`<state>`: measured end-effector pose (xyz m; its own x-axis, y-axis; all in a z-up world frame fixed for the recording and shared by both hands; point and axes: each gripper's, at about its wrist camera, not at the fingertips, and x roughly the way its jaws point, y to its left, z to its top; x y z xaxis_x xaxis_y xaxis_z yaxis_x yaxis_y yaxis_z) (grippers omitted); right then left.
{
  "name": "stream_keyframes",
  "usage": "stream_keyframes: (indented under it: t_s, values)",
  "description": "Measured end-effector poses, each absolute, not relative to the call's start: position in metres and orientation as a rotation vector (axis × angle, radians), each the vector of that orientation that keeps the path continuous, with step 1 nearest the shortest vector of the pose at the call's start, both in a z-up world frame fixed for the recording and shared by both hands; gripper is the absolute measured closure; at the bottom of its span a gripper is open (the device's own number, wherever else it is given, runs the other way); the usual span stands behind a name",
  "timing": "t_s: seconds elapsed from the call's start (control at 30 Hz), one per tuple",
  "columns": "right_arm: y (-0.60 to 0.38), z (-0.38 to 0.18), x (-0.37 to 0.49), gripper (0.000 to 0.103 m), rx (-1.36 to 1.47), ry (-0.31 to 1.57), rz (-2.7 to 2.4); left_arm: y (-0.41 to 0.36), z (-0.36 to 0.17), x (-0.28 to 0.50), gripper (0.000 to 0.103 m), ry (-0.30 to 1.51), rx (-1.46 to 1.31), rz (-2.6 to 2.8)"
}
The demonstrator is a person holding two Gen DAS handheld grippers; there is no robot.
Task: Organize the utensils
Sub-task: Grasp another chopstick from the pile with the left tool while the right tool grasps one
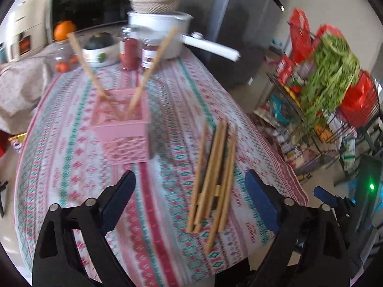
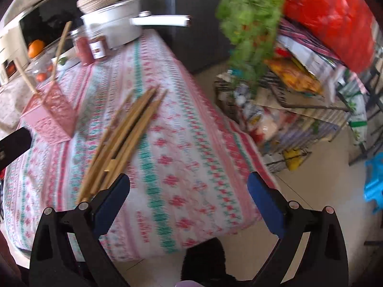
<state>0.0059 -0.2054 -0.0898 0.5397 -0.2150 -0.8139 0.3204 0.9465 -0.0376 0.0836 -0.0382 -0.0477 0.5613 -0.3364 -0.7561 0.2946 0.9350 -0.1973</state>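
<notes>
Both grippers empty, jaws spread wide: left gripper [image 1: 189, 205], right gripper [image 2: 189, 203]. Chopsticks [image 1: 213, 179] lie loose on the cloth [image 1: 167, 119], two already in the pink basket [image 1: 124, 131]. Best: drop low, pinch one pair mid-length w/ tips aligned, then lift.

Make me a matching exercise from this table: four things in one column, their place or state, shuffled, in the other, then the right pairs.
1. pink basket
2. loose chopsticks
3. white pot
4. left gripper

a. lying flat on the cloth
b. open and empty
c. holds two leaning chopsticks
d. woven lid on top

Pairs: 1-c, 2-a, 3-d, 4-b
</notes>
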Motion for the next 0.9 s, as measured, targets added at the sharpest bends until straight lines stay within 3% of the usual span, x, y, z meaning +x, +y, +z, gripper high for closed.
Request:
stream_keyframes:
  t_s: [0.13, 0.33, 0.8, 0.9]
  values:
    - [-0.215, -0.095, 0.003, 0.007, 0.102, 0.952, -0.346, -0.083, -0.063, 0.128, 0.041, 1.029, -0.021, -0.417]
    - [-0.214, -0.102, 0.013, 0.007, 0.137, 0.992, -0.301, -0.127, -0.095, 0.207, 0.059, 1.222, -0.007, -0.367]
    - [-0.21, -0.111, 0.03, 0.007, 0.189, 1.042, -0.251, -0.142, -0.14, 0.267, 0.078, 1.299, 0.045, -0.268]
    - [-0.209, -0.113, 0.031, 0.007, 0.185, 1.049, -0.259, -0.15, -0.142, 0.261, 0.089, 1.246, 0.141, -0.257]
